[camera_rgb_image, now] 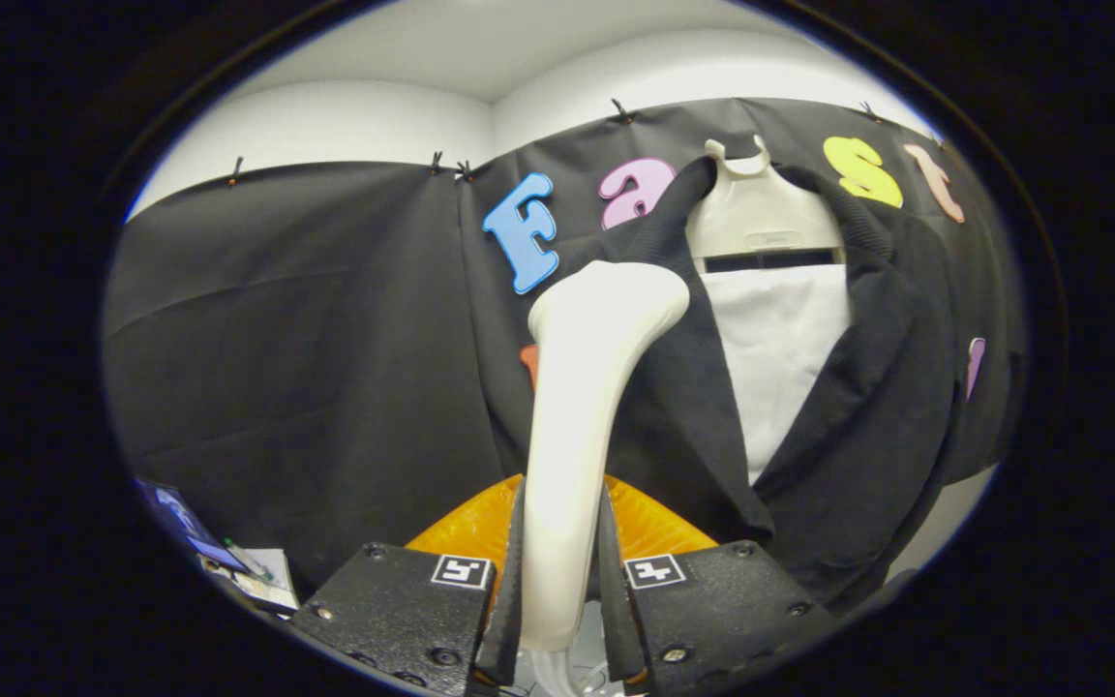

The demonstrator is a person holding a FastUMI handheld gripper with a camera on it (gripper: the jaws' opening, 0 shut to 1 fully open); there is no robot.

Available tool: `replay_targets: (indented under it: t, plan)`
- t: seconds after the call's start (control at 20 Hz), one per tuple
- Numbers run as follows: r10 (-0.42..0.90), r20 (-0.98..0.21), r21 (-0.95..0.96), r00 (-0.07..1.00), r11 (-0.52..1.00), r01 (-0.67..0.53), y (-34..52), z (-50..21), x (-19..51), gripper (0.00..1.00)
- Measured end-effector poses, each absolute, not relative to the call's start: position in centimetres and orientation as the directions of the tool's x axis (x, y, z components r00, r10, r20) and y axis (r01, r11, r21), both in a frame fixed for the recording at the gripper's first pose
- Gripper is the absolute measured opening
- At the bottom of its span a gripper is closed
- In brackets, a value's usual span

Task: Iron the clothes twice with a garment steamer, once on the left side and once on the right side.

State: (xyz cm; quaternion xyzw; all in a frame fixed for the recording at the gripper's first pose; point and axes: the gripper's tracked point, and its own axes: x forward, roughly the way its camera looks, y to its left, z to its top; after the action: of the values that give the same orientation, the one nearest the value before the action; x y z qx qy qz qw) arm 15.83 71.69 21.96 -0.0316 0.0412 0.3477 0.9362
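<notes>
Garment steamer (582, 426), a cream-white wand standing nearly upright, its slim handle rising from between the jaws and widening into a flat head that tilts toward the clothes. The jaws of the gripper (560, 590) pinch the lower handle from both sides, each finger (507, 590) lying flat against the plastic; a pale hose end shows just below the grip. The steamer head sits at the left front panel of the dark jacket (867, 416), overlapping the lapel edge; whether it touches the cloth cannot be told. The jacket hangs open on a cream plastic hanger (761, 208), whose forked top rises above the collar and whose broad shoulders fill the neck opening. Inside the open front a white garment (778, 358) forms a pale wedge narrowing downward between the two lapels. The jacket's right panel falls in a broad dark fold, well to the far side of the steamer. Behind the handle, just beyond the fingers, lies an orange ribbed object (649, 528), partly hidden by the jaws and the jacket hem. The black cloth wall (306, 329) of the booth hangs behind everything, clipped along its top edge below a white wall (345, 121). Beside the left finger, low down, a small device with a lit screen (192, 528) and some papers (262, 576) are visible.
</notes>
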Motion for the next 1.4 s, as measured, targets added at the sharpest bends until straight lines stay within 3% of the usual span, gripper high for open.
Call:
replay_targets:
  t: [1.4]
  plan:
    - [0.573,-0.317,0.012,0.755,0.799,-0.602,67.1,9.6,18.5,0.37]
